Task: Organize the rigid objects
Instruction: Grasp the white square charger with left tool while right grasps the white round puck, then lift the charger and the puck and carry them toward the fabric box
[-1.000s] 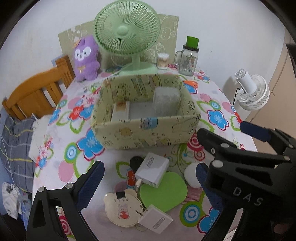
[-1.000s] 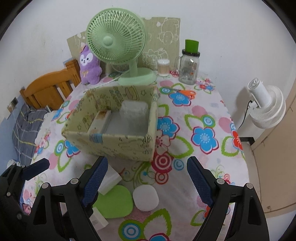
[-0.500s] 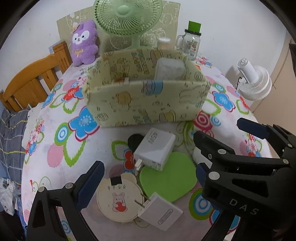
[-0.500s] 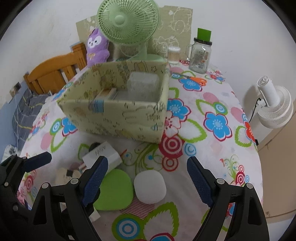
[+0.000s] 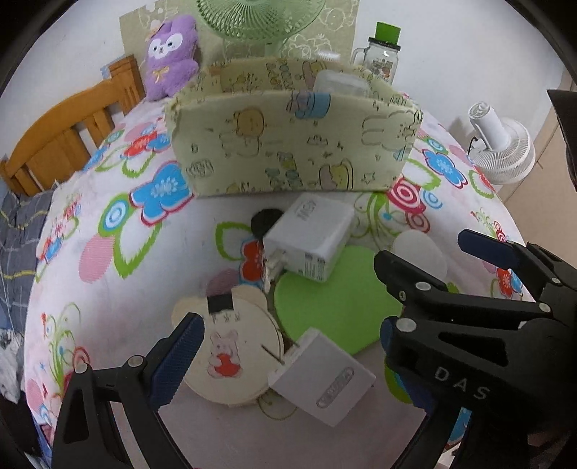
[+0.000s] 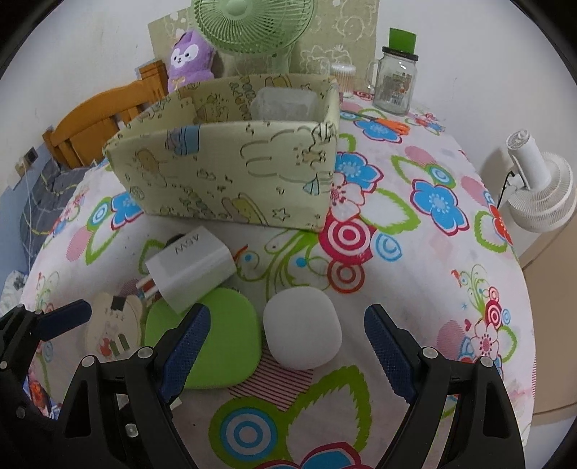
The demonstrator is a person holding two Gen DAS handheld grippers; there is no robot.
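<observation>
A pale yellow cartoon-print box [image 5: 288, 144] [image 6: 230, 173] stands mid-table with a translucent container [image 6: 285, 102] inside. In front of it lie a white charger [image 5: 310, 238] [image 6: 191, 267], a green heart-shaped pad [image 5: 335, 310] [image 6: 220, 346], a beige bear-shaped disc [image 5: 230, 353] [image 6: 111, 328], a small white plug [image 5: 324, 386] and a white round puck [image 6: 303, 328] [image 5: 418, 252]. My left gripper [image 5: 288, 335] hangs open above the disc and the small plug. My right gripper [image 6: 285, 317] is open, its fingers on either side of the puck and apart from it.
At the back stand a green fan [image 6: 252, 25], a purple plush [image 6: 189, 57], a glass jar with a green lid [image 6: 395, 79] and orange scissors [image 6: 389, 124]. A wooden chair [image 6: 97, 112] is at the left, a white fan [image 6: 537, 187] beyond the right table edge.
Both grippers have come down toward the table, so the objects look larger and the box's inside is mostly hidden behind its front wall. Both stay open.
</observation>
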